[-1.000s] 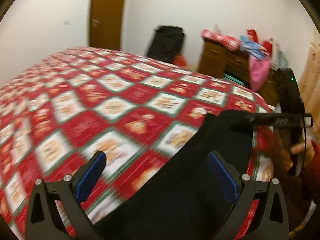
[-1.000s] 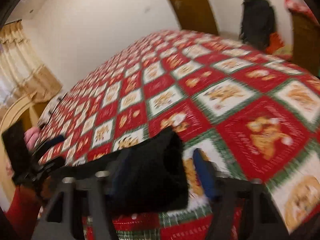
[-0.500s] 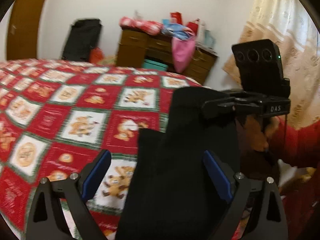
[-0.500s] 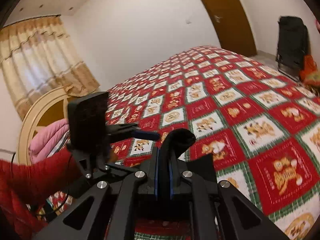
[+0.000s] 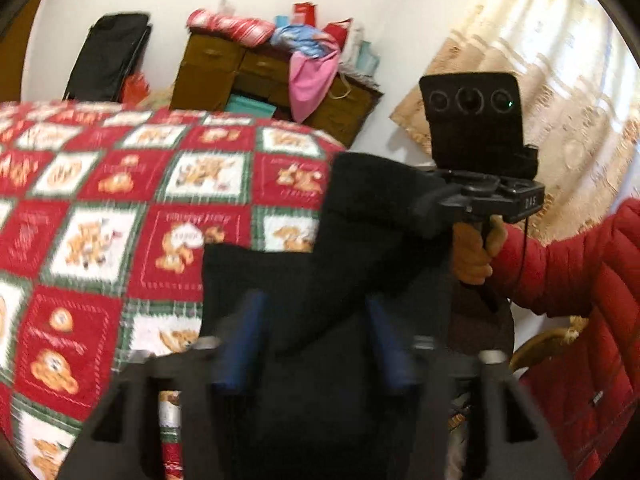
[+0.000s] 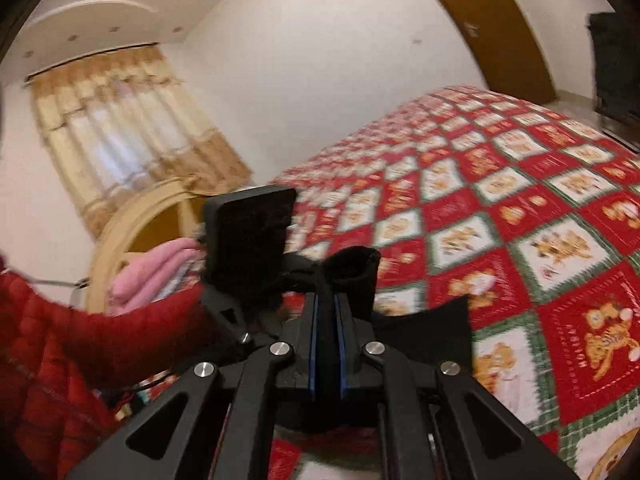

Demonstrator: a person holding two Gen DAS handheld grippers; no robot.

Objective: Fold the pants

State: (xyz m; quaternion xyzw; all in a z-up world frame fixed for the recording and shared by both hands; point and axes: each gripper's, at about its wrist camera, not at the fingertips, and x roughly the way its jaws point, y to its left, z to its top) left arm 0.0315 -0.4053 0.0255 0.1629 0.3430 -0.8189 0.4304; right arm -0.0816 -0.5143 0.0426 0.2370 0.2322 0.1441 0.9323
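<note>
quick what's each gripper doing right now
Left gripper: jaws open, black pants between them, not clamped.
Right gripper: jaws closed on the black pants.

Black pants [image 5: 352,248] hang above a red bear-patterned quilt [image 5: 120,208], pinched by the right gripper [image 5: 424,204]. The left gripper [image 5: 316,344], blurred, has blue fingers [image 5: 240,340] apart around the cloth.

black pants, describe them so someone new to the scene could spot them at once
Start at the bed with the red teddy-bear quilt. At its near edge, the black pants hang lifted, pinched in the shut right gripper. They are the only plain dark cloth against that busy pattern.
</note>
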